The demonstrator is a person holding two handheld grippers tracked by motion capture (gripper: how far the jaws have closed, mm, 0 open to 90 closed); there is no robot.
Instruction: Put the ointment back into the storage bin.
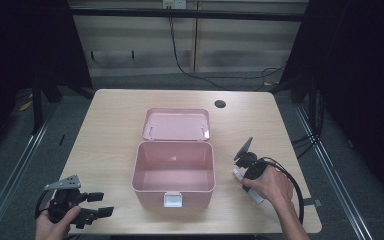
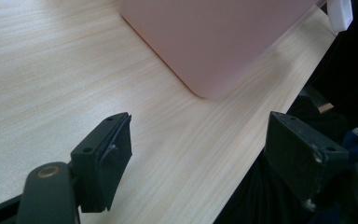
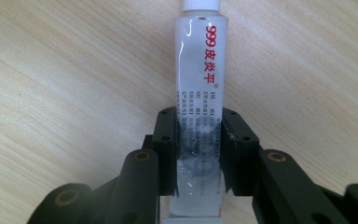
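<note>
Right now the right gripper [image 3: 199,154] jaws clamp the tube [image 3: 200,84]; left gripper [image 2: 200,154] jaws gape.

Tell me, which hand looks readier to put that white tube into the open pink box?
Probably the right: its hand-held gripper is shut on the tube, beside the box. The left hand-held gripper is open and holds nothing.

Table [image 1: 110,125]: pale wood-grain top, rounded corners, a round cable hole [image 1: 220,104] set near the far edge. Floor [image 1: 25,165]: grey, crossed by metal rails [image 1: 17,165]. Rear wall [image 1: 145,40]: beige panels, over which black cables [image 1: 180,57] are hung. Both sides are left in darkness.
</note>
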